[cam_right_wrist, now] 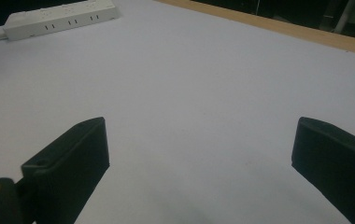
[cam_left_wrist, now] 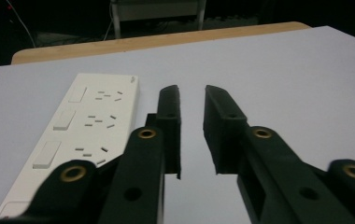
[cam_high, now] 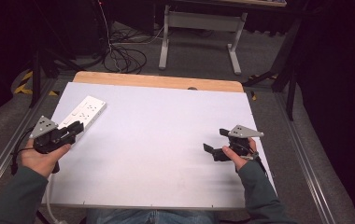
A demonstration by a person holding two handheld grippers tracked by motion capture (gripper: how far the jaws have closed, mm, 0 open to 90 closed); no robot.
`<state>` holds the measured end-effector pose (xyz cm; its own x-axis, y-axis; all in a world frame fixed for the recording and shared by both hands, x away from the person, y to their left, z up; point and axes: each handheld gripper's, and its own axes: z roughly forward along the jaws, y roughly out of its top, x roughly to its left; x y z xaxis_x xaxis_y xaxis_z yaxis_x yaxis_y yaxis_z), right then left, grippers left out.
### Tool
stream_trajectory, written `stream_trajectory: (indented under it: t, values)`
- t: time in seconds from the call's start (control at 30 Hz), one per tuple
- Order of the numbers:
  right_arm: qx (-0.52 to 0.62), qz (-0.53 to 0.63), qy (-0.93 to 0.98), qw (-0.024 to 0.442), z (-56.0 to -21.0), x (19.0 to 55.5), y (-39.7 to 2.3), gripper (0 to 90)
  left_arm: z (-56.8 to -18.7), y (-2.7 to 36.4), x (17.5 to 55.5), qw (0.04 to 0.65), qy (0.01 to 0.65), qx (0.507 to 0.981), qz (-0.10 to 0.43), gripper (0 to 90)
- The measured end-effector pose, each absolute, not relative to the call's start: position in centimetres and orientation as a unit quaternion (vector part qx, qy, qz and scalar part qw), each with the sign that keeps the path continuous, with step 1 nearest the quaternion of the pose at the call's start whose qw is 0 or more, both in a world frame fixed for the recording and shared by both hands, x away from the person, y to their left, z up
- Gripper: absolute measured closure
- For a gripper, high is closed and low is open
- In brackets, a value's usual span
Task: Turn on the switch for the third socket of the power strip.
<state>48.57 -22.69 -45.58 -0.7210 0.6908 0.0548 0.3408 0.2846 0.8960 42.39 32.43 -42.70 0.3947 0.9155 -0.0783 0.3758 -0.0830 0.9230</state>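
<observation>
Item: white power strip (cam_left_wrist: 84, 135), just left of left gripper (cam_left_wrist: 192, 100), jaws slightly parted, empty; right gripper (cam_right_wrist: 199, 140) wide open, empty; advice: centre jaws over strip first

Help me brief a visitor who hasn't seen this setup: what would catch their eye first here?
Probably the white power strip, lying on the white table top near its far left corner. Next, the left gripper beside the strip's right edge, jaws slightly apart with nothing between them. On the right side of the table, the right gripper stands wide open over bare surface.
</observation>
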Motion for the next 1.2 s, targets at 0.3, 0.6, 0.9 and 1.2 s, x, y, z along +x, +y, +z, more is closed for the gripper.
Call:
stream_trajectory:
  t: [0.3, 0.6, 0.9, 1.2]
  values:
    - [0.328, 0.497, 0.784, 0.175, -45.6, 48.6, -22.7, 4.4, -42.9, 33.4, 42.7, 0.499, 0.454, 0.684, 0.278, 55.7]
    - [0.329, 0.498, 0.783, 0.176, -45.6, 48.6, -22.7, 4.4, -42.9, 33.3, 42.8, 0.501, 0.449, 0.689, 0.269, 47.6]
    - [0.329, 0.498, 0.783, 0.176, -45.6, 48.6, -22.7, 4.4, -43.1, 33.4, 42.9, 0.503, 0.432, 0.699, 0.267, 36.7]
    - [0.33, 0.499, 0.782, 0.175, -45.6, 48.5, -22.7, 4.4, -43.1, 33.4, 42.9, 0.507, 0.425, 0.703, 0.261, 32.6]
